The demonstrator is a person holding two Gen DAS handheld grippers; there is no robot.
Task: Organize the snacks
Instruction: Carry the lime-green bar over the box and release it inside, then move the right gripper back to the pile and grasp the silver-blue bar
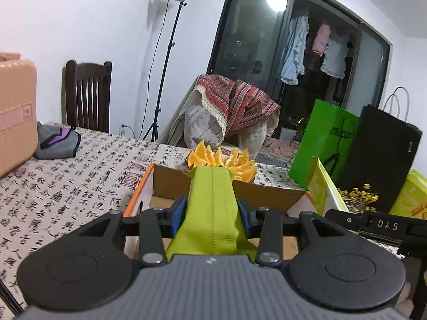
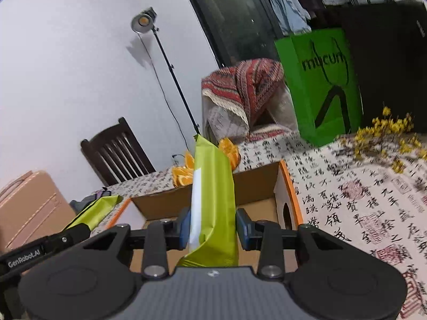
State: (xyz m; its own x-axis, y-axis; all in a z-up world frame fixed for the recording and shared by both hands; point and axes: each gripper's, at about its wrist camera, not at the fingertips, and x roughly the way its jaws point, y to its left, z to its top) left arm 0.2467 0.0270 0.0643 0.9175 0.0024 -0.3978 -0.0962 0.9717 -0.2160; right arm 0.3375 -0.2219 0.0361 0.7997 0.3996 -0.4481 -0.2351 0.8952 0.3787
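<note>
My left gripper (image 1: 212,217) is shut on a lime-green snack packet (image 1: 212,202), its blue pads pressing both sides. The packet points out over an open cardboard box (image 1: 170,184) with an orange rim. My right gripper (image 2: 213,225) is shut on a second lime-green snack packet (image 2: 213,186) with a white stripe, held above the same box (image 2: 256,184). In the right wrist view the left gripper's packet (image 2: 98,210) shows at the lower left. In the left wrist view the right gripper's arm (image 1: 384,225) and its packet (image 1: 320,186) show at the right.
A plate of orange wedges (image 1: 221,161) sits just behind the box on the calligraphy tablecloth (image 1: 66,186). A green paper bag (image 1: 323,144), a black bag (image 1: 379,154) and yellow flowers (image 2: 387,133) stand to the right. A pink suitcase (image 1: 16,122), a chair (image 1: 86,96) and a lamp stand (image 1: 170,53) are at the left.
</note>
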